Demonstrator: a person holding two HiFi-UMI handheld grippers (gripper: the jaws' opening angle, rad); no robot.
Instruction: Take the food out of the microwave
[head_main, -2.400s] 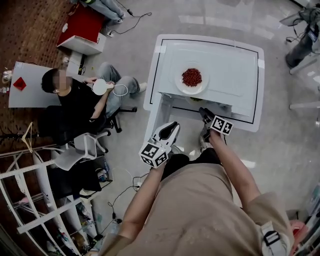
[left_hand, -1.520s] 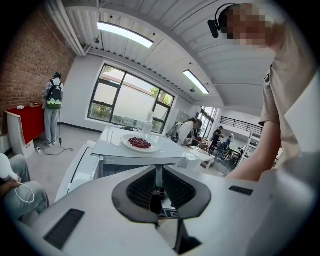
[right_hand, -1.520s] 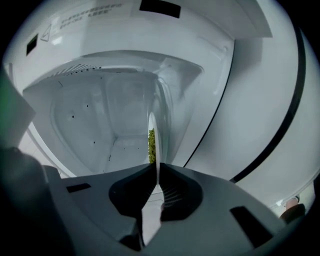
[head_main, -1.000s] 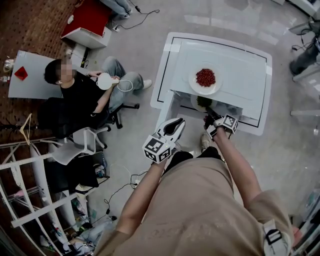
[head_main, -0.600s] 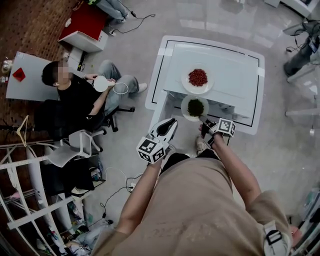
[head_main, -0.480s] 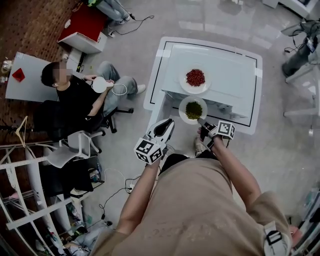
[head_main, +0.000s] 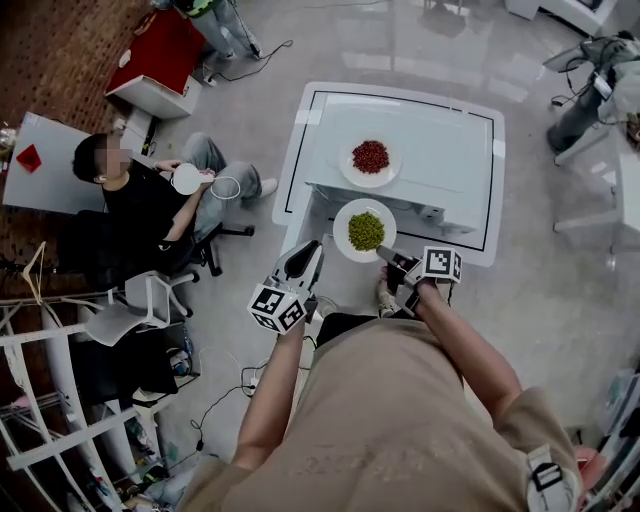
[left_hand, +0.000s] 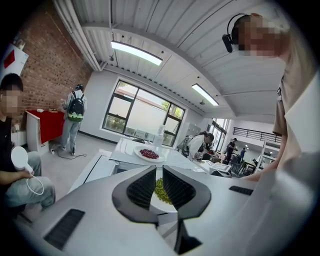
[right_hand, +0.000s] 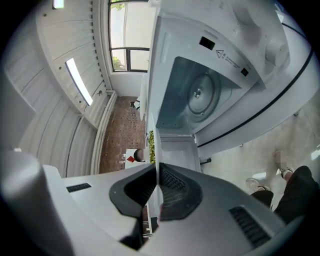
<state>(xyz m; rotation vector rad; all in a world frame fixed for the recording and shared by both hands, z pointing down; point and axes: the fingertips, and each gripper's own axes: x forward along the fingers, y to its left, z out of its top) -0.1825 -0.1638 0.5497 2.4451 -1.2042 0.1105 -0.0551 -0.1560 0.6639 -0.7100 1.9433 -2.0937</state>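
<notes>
R gripper (head_main: 384, 253) tight on near rim of green-food plate (head_main: 340, 232), outside microwave (right_hand: 200, 95) mouth; L gripper (left_hand: 160, 173) jaws apart, empty.

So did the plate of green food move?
Yes. The plate of green food, pinched by the right gripper, has come out from under the near edge of the white tabletop, away from the plate of red food.

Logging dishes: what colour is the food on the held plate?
Green food; best in head view.

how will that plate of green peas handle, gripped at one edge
Probably stiff: the plate of green peas looks flat with the right gripper pinching only its rim. It may tip away from that grip, and loose peas would likely roll.
</notes>
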